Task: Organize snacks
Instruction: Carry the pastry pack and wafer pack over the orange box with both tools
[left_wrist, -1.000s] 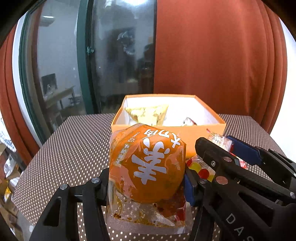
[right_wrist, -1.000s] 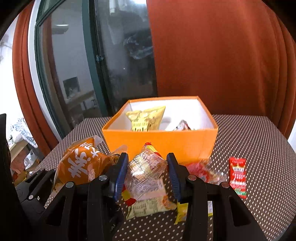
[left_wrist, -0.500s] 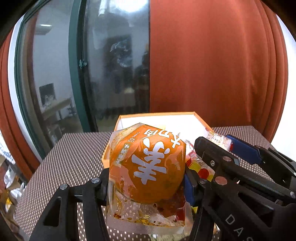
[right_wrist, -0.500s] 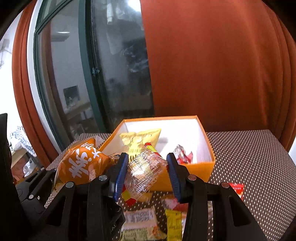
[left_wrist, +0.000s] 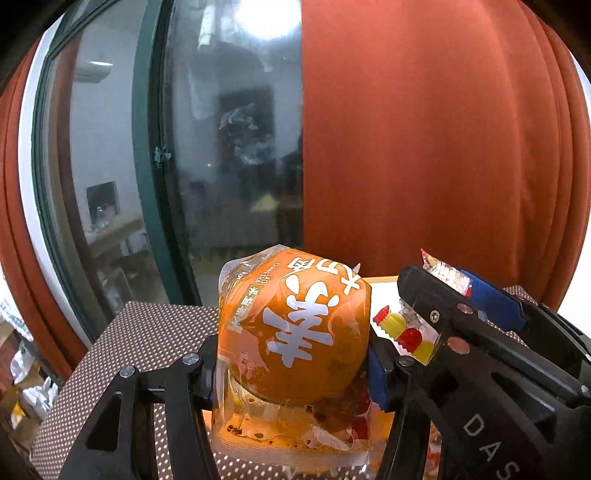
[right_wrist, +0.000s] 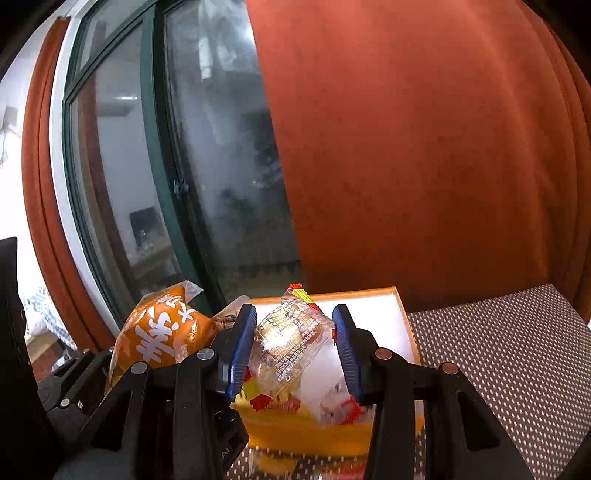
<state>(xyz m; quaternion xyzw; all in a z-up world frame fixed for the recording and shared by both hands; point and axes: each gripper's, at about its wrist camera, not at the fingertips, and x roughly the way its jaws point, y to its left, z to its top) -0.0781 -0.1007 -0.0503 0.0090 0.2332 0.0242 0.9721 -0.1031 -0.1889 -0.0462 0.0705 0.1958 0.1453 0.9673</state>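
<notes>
the dotted table (right_wrist: 517, 350) is stretching out under everything, and the orange box (right_wrist: 400, 306) is sitting on it, open, straight ahead of both tools. the left gripper (left_wrist: 291, 363) is clenching the orange snack pack (left_wrist: 295, 332) in the air, just short of the box. the right gripper (right_wrist: 295, 345) is pinching a clear candy packet (right_wrist: 291, 339) right above the box's white inside. to do the drop well, each packet should probably be carried fully past the rim before the jaws are loosened, one side at a time, so the two tools are not bumping.
</notes>
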